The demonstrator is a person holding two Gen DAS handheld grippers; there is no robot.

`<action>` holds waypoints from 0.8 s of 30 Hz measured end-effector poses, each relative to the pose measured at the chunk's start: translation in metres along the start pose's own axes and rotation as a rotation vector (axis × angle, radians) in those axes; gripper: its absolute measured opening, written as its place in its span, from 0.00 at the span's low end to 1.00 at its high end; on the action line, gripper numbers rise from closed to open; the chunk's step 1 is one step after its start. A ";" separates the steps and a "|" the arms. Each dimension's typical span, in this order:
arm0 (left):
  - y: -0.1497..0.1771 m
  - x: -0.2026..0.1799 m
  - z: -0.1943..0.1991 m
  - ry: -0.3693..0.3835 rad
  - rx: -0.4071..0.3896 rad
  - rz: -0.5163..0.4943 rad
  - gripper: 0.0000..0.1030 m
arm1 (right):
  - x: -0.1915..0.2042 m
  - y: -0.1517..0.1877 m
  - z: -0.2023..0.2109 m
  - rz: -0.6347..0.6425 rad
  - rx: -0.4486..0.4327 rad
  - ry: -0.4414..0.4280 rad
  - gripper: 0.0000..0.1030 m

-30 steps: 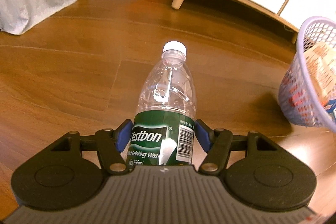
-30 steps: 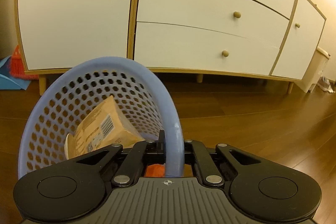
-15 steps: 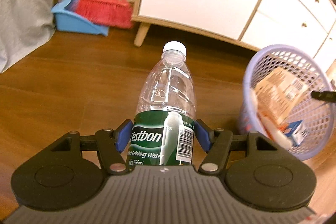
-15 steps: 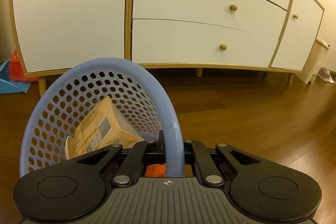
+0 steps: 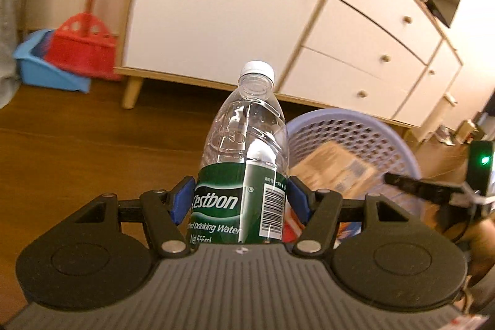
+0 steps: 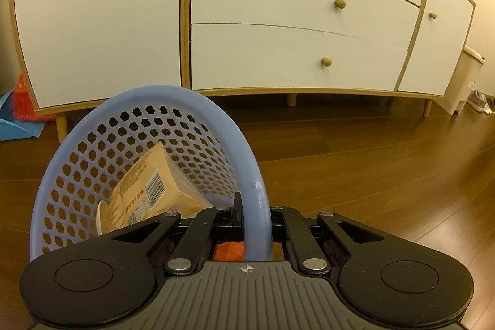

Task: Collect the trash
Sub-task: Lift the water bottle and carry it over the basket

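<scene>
I've swung my left gripper (image 5: pixel 241 203), pinching the bottle (image 5: pixel 244 163), toward the basket (image 6: pixel 185 119) whose rim my right gripper (image 6: pixel 252 214) clamps, ready to drop.

Brown wood-plank floor (image 6: pixel 371 163) under warm yellowish light. Along the wall, a white sideboard (image 6: pixel 278 5) with light wooden edging, round wooden knobs and short tapered legs. Left of it, a red broom (image 5: pixel 83 48) leaning in a blue dustpan (image 5: pixel 46 73). Grey cloth (image 5: pixel 7 20) hanging at the far left.
</scene>
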State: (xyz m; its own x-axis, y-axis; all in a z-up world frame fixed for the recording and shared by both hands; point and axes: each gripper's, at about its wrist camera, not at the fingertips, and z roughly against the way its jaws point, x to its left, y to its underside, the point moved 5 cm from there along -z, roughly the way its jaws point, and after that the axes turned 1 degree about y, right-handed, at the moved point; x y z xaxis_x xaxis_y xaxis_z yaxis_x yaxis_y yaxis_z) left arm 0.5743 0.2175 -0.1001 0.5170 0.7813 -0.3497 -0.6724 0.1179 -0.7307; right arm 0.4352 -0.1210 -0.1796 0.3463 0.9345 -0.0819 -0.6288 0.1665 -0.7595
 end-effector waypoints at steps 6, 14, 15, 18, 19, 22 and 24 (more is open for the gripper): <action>-0.006 -0.031 -0.017 0.057 0.006 -0.043 0.59 | -0.002 -0.002 -0.001 0.000 0.003 -0.007 0.01; -0.003 -0.051 -0.035 0.103 0.029 -0.048 0.59 | -0.006 0.000 -0.001 -0.017 0.012 -0.006 0.01; -0.003 -0.053 -0.037 0.110 0.032 -0.049 0.59 | -0.005 0.000 0.000 -0.016 0.011 -0.007 0.01; -0.003 -0.063 -0.044 0.133 0.041 -0.059 0.59 | -0.004 0.001 0.000 -0.014 0.010 -0.008 0.01; -0.003 -0.066 -0.046 0.144 0.050 -0.060 0.59 | -0.004 0.001 0.000 -0.014 0.010 -0.007 0.01; -0.002 -0.072 -0.055 0.170 0.081 -0.051 0.59 | -0.005 0.001 0.001 -0.020 0.011 -0.004 0.01; 0.000 -0.076 -0.060 0.183 0.101 -0.052 0.59 | -0.006 0.001 0.001 -0.026 0.013 -0.003 0.01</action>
State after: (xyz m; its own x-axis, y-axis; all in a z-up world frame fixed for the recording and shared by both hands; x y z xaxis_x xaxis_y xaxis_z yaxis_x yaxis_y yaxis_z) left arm 0.5668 0.1214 -0.1087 0.6338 0.6495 -0.4201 -0.6870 0.2231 -0.6915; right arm 0.4322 -0.1257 -0.1798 0.3600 0.9310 -0.0603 -0.6285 0.1943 -0.7532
